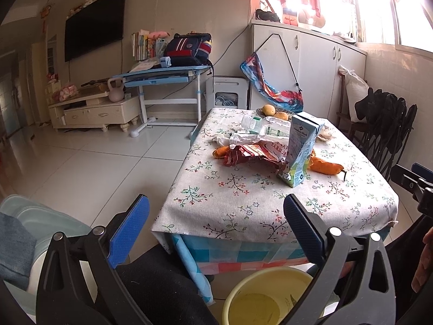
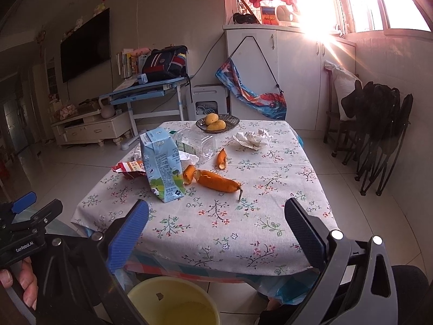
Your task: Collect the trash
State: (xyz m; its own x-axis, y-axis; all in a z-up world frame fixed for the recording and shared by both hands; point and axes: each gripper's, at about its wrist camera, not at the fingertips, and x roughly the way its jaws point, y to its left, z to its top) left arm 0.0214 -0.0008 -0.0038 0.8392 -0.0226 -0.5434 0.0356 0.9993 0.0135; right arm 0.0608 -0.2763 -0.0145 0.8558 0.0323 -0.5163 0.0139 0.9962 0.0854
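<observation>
Left gripper (image 1: 216,218) fingers spread wide, nothing between them, held low at the near edge of the table (image 1: 243,216); right gripper (image 2: 216,223) likewise wide apart and empty, hanging over the near cloth in the lower half of its view. Both sit back from the clutter, probably a ready stance before a first pick. A yellow bucket (image 2: 173,303) stands on the floor at bottom centre, just under the table edge, likely put there so trash can drop straight in. Trash lies mid-table: a blue milk carton (image 2: 162,168) upright at centre left, closest to the grippers; a red snack wrapper (image 2: 128,168) flat behind it at left; orange peel (image 2: 216,181) just right of the carton, a smaller piece (image 2: 221,159) beyond; an empty clear bottle (image 2: 196,143) on its side; crumpled tissue (image 2: 251,138) toward upper right. The fruit plate (image 2: 230,123) at the far edge looks like a keeper, set apart from the litter. Carton seems the easiest first grab, standing free and tall
</observation>
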